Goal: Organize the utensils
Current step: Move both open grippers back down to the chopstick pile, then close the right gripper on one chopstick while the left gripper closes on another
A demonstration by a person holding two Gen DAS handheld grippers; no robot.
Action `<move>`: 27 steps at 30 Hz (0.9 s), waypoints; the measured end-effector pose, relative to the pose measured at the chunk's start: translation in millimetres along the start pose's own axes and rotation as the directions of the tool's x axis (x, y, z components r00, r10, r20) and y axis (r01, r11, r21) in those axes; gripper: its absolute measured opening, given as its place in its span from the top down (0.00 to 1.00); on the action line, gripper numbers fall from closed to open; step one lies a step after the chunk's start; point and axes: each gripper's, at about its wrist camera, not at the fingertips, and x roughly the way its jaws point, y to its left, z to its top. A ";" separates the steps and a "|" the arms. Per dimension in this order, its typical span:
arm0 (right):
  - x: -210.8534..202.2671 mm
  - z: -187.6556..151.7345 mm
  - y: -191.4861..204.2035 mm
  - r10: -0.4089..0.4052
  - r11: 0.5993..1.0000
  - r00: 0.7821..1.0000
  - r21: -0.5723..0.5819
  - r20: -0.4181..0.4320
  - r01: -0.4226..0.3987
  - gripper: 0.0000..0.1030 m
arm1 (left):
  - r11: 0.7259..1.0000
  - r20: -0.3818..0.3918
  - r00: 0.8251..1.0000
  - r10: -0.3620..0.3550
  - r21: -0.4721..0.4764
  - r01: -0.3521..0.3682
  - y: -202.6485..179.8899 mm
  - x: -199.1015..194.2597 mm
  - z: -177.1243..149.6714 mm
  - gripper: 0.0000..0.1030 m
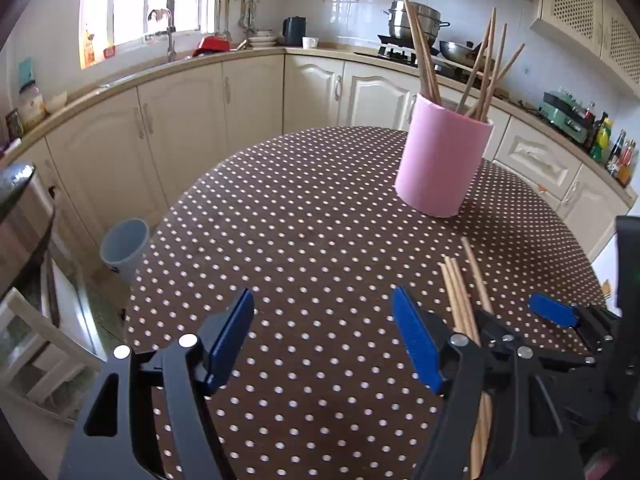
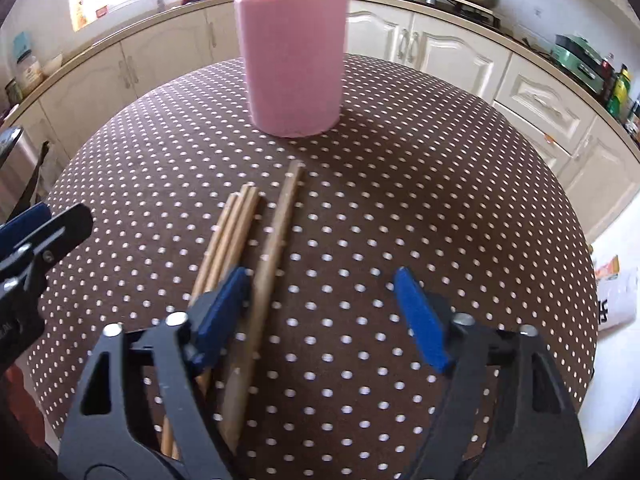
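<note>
A pink cup (image 1: pixel 440 164) holding several wooden chopsticks (image 1: pixel 484 68) stands upright on the dotted table, far right in the left wrist view and straight ahead (image 2: pixel 294 64) in the right wrist view. Three pale loose chopsticks (image 2: pixel 232 232) lie side by side on the cloth, with a darker single chopstick (image 2: pixel 276 248) beside them. My right gripper (image 2: pixel 320 280) is low over them, jaws apart. The dark chopstick lies between the jaws against the left pad (image 2: pixel 224 304), and the pale three run under that finger. My left gripper (image 1: pixel 324 296) hovers open over bare cloth, left of the loose chopsticks (image 1: pixel 460 292).
The round table (image 1: pixel 280 220) has a brown white-dotted cloth, and its edge curves close on the left and right. A grey-blue bin (image 1: pixel 124 244) stands on the floor to the left. Kitchen cabinets and a stove run behind. A white plastic bag (image 2: pixel 616 296) lies beyond the right edge.
</note>
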 end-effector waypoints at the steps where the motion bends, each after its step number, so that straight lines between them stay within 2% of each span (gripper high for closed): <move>1: -3.2 0.0 2.0 0.017 1.000 1.000 -0.011 -0.001 -0.017 0.55 | 1.000 0.002 1.000 0.003 0.006 -0.003 0.7 -0.7 0.4 0.31; 2: -4.9 -0.4 3.1 0.021 1.000 1.000 -0.021 0.003 -0.021 0.69 | 1.000 0.003 1.000 0.000 0.010 0.000 -0.1 -2.0 1.1 0.31; 5: -9.9 -5.8 0.7 0.068 0.997 0.997 -0.048 0.027 -0.067 0.86 | 0.999 -0.011 0.999 -0.036 0.019 0.036 -4.8 -4.7 -0.2 0.31; 7: -11.8 -7.6 -16.0 0.173 0.985 0.985 0.014 0.023 -0.173 0.92 | 0.997 -0.035 0.997 -0.074 0.025 0.075 -10.1 -4.4 -3.4 0.31; 9: -10.2 -10.0 -36.6 0.282 0.955 0.959 0.089 0.031 -0.283 0.93 | 0.992 -0.069 0.990 -0.122 0.036 0.125 -19.0 -3.1 -6.8 0.31; 11: -5.2 -11.3 -55.6 0.385 0.905 0.922 0.175 0.044 -0.387 0.94 | 0.986 -0.095 0.984 -0.151 0.055 0.157 -28.7 -1.0 -9.8 0.31; 13: -0.1 -13.9 -69.1 0.460 0.853 0.885 0.243 0.063 -0.461 0.94 | 0.984 -0.112 0.983 -0.147 0.084 0.157 -39.7 1.5 -12.3 0.31; 19: -1.4 -13.0 -73.0 0.469 0.845 0.880 0.255 0.070 -0.471 0.93 | 0.981 -0.148 0.985 -0.085 0.160 0.109 -64.1 13.7 -16.8 0.31; 22: -2.8 -14.7 -73.7 0.487 0.829 0.870 0.272 0.076 -0.488 0.93 | 0.981 -0.168 0.984 -0.055 0.175 0.085 -69.8 19.8 -17.4 0.31; 26: -1.8 -15.0 -76.4 0.482 0.833 0.873 0.268 0.075 -0.483 0.93 | 0.982 -0.189 0.982 -0.012 0.182 0.047 -73.2 26.8 -16.0 0.31; 27: 0.9 -16.2 -90.0 0.485 0.831 0.871 0.269 0.076 -0.486 0.93 | 0.983 -0.198 0.980 -0.013 0.178 0.049 -71.8 28.6 -15.0 0.31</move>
